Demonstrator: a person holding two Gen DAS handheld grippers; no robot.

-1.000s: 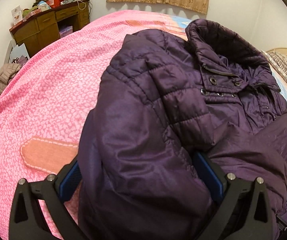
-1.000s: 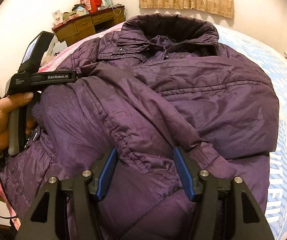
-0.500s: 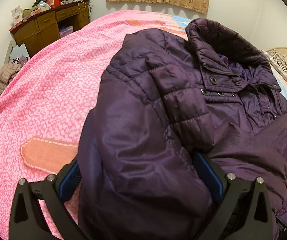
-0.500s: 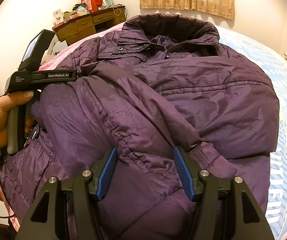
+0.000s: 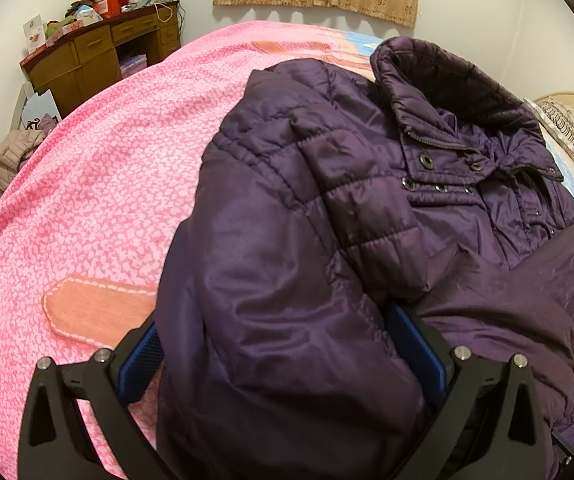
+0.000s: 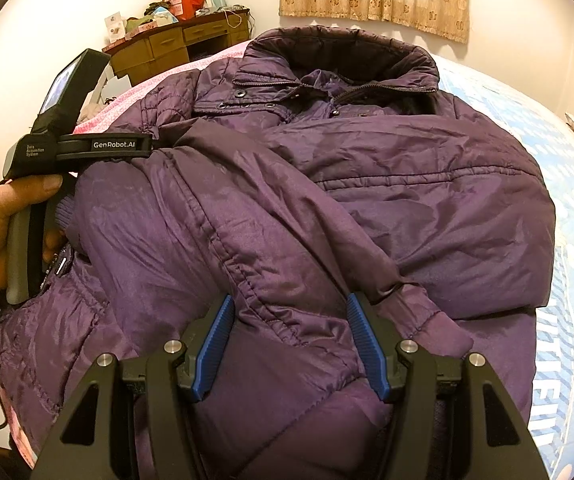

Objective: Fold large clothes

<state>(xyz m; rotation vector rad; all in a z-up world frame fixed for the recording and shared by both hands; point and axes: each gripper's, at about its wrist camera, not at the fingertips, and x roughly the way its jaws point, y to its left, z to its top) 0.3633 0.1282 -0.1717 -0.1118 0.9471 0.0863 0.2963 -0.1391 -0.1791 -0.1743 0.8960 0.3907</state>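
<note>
Left tool (image 5: 275, 350): spread wide around jacket (image 6: 327, 200) sleeve bulk, unmoved. Right tool (image 6: 289, 344): likewise open over hem; fold paused.

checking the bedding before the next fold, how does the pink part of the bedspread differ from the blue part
The pink bedspread has a fine white speckle and orange stitched patches; the blue bedspread has white dots and stripes. Pink lies on the dresser side, blue on the pillow side. Both lie under the purple jacket.
</note>
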